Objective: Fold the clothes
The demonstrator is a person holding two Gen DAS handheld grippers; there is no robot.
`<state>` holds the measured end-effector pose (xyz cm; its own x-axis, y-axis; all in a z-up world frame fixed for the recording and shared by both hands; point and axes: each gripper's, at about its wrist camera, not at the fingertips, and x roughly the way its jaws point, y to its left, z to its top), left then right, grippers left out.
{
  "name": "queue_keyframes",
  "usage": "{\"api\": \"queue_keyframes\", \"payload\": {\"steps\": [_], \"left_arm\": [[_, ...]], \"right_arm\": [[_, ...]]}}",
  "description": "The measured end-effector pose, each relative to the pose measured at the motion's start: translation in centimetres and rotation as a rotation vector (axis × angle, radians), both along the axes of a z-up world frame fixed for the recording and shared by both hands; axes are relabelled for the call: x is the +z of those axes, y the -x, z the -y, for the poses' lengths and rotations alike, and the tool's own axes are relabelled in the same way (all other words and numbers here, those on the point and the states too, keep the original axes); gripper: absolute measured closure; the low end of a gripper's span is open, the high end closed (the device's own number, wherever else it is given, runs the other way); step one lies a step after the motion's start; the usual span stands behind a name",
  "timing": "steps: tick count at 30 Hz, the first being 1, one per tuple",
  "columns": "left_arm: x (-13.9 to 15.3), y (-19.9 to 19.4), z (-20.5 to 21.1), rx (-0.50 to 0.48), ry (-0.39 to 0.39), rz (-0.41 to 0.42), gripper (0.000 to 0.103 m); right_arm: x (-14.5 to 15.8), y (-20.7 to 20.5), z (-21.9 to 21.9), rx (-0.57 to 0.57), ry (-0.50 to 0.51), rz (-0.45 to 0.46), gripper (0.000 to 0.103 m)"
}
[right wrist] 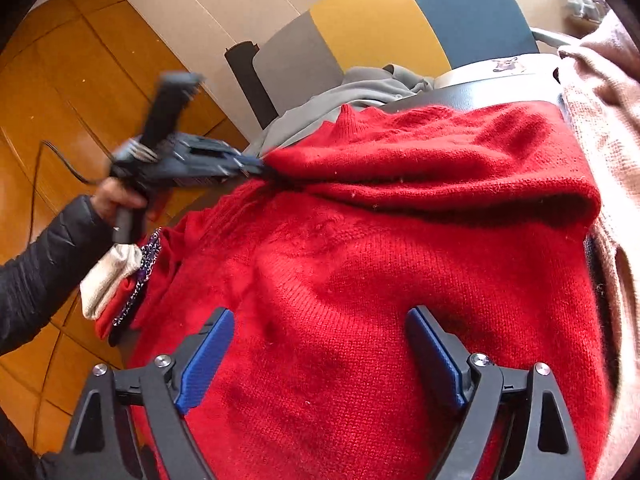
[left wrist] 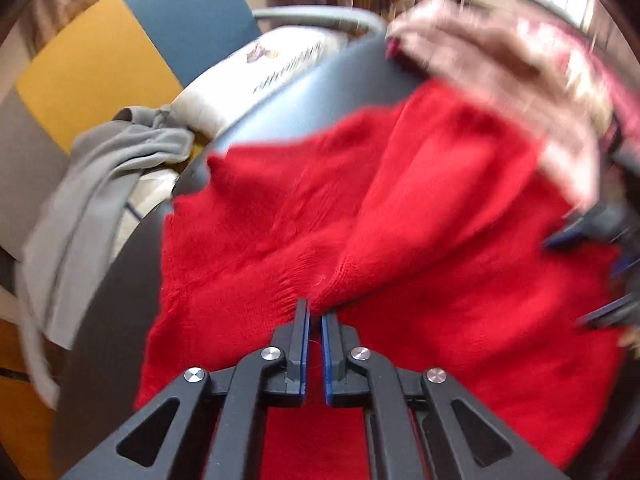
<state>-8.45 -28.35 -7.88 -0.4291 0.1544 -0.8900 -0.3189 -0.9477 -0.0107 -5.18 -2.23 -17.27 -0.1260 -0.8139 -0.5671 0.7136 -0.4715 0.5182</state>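
Observation:
A red knit sweater (left wrist: 400,216) lies spread over a dark round table (left wrist: 320,92). My left gripper (left wrist: 315,312) is shut on the sweater's ribbed cuff edge. In the right wrist view the left gripper (right wrist: 256,170) holds a folded sleeve of the sweater (right wrist: 380,280) up and across its body. My right gripper (right wrist: 320,344) is open and empty, hovering just above the sweater's body. It shows blurred at the right edge of the left wrist view (left wrist: 592,280).
A pink knit garment (left wrist: 500,72) lies at the table's far right, also in the right wrist view (right wrist: 600,120). A grey garment (left wrist: 100,184) hangs over a cushion at the left. Folded socks (right wrist: 116,276) sit at the table's left edge. Wood floor (right wrist: 60,100) lies beyond.

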Motion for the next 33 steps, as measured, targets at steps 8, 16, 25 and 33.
{"api": "queue_keyframes", "payload": {"steps": [8, 16, 25, 33], "left_arm": [[11.1, -5.7, 4.7, 0.132, -0.401, -0.095, 0.100], [3.2, -10.2, 2.8, 0.269, -0.294, -0.044, 0.081], [-5.0, -9.2, -2.8, 0.282, -0.051, -0.054, 0.078], [-6.4, -8.9, -1.6, 0.312, -0.137, -0.048, 0.077]], "right_arm": [[0.1, -0.2, 0.0, -0.005, -0.002, -0.008, 0.014], [0.0, -0.2, -0.1, -0.007, 0.006, -0.004, 0.014], [0.0, -0.3, 0.2, 0.001, 0.005, -0.006, 0.011], [0.0, -0.3, 0.2, 0.020, 0.023, 0.002, 0.005]]}}
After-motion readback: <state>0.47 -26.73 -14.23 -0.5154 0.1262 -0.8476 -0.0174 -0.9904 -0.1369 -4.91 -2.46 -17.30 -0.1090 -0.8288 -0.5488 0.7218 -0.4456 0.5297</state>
